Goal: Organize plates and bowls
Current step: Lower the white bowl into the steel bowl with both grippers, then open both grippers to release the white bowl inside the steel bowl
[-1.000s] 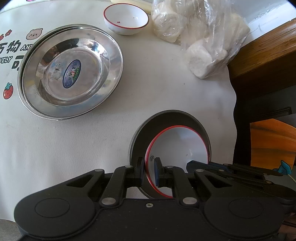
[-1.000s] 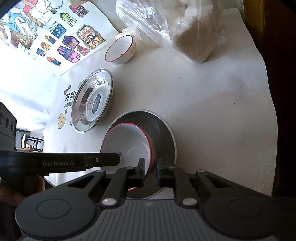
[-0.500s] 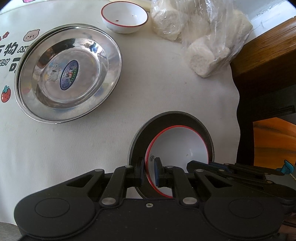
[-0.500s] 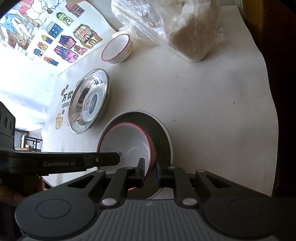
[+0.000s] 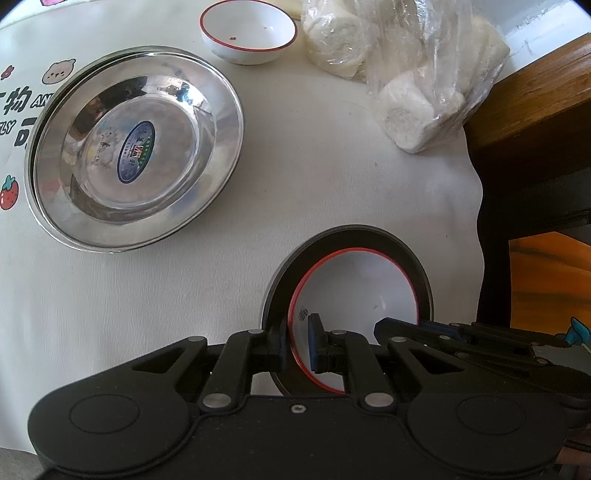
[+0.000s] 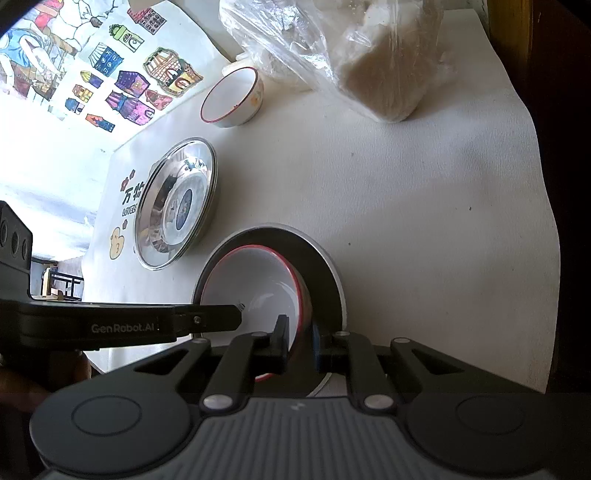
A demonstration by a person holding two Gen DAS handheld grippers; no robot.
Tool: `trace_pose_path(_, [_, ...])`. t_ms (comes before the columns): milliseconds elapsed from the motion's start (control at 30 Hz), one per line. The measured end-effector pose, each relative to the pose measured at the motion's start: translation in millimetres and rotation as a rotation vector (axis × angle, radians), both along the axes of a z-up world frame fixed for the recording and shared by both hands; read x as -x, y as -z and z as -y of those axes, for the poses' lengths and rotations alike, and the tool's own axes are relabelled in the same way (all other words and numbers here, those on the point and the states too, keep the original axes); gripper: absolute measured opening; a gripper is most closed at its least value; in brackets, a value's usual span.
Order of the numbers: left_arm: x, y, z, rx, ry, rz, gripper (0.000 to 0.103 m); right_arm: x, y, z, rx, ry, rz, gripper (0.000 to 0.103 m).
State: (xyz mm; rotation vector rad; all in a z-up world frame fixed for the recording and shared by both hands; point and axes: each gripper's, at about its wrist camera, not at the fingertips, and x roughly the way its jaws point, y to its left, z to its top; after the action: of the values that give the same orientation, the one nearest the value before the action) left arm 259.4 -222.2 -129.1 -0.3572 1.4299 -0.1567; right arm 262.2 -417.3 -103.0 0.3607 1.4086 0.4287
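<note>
A white bowl with a red rim [image 5: 362, 291] [image 6: 255, 288] sits inside a wider steel plate [image 5: 280, 291] [image 6: 325, 269] near the table's right edge. Whether the bowl rests on the plate or hangs just above it I cannot tell. My left gripper [image 5: 298, 339] is shut on the bowl's near-left rim. My right gripper [image 6: 300, 338] is shut on the opposite side of the same rim. In the left wrist view the right gripper's fingers [image 5: 402, 326] reach in from the right. A stack of steel plates [image 5: 136, 147] [image 6: 177, 203] lies to the left.
A second red-rimmed white bowl [image 5: 249, 31] [image 6: 232, 98] stands at the back beside a clear plastic bag of white buns [image 5: 399, 66] [image 6: 354, 55]. Dark wooden furniture [image 5: 535, 96] borders the white tablecloth's right edge [image 5: 476, 206]. Open cloth lies between the plates.
</note>
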Motion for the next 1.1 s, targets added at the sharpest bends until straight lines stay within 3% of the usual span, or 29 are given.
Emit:
trace_pose_path(567, [-1,-15,-1,0.029,0.071,0.032,0.031,5,-9,1,0.023,0.035,0.038,0.030])
trace_pose_path(700, [-2,-26,-7,0.043,0.078,0.059,0.040,8,-18,3,0.020,0.043,0.062,0.036])
trace_pose_path(833, [-4,-36,-14,0.041,0.085,0.099,0.056,7,-27,6,0.012,0.060,0.085,0.042])
trace_pose_path(933, [-9,-44,-20,0.026,0.090,0.125,0.071,5,-32,6,0.008,0.079,0.100,0.056])
trace_pose_path(1000, [-15,-48,-25,0.013,0.100,0.142,0.075,2,-34,5,0.003,0.092,0.107,0.073])
trace_pose_path(1100, [-25,-54,-33,-0.009,0.116,0.172,0.086,-4,-34,1,-0.007,0.111,0.113,0.090])
